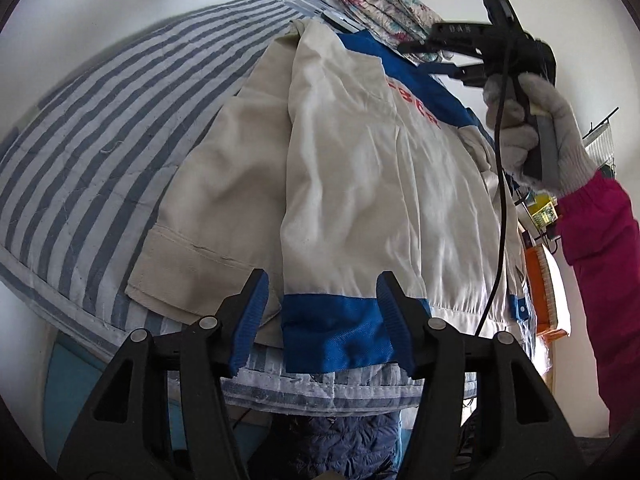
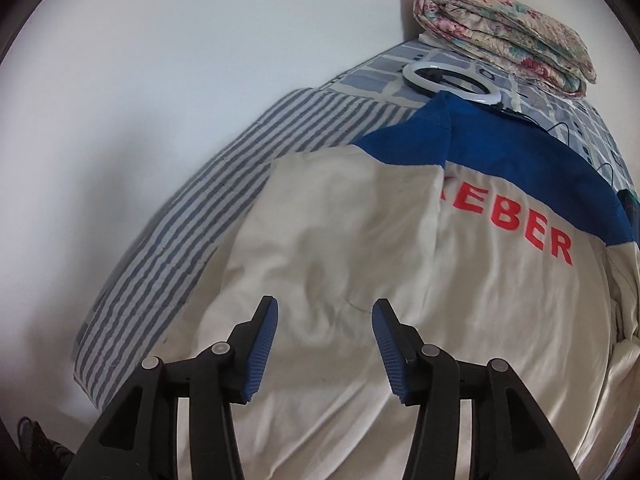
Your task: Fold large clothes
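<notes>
The left gripper (image 1: 322,320) has its jaws apart, with the blue cuff (image 1: 332,332) between them but not pressed. The right gripper (image 2: 324,350) is also parted over empty cloth. The cream jacket (image 2: 360,240) lies on the striped bed (image 2: 192,208).

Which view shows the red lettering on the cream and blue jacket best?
The right wrist view: the red lettering faces the camera, unblurred, reading "EBER" clearly, its first letter part-hidden by a fold. In the left wrist view the same lettering is small, skewed and mostly folded out of sight.
</notes>
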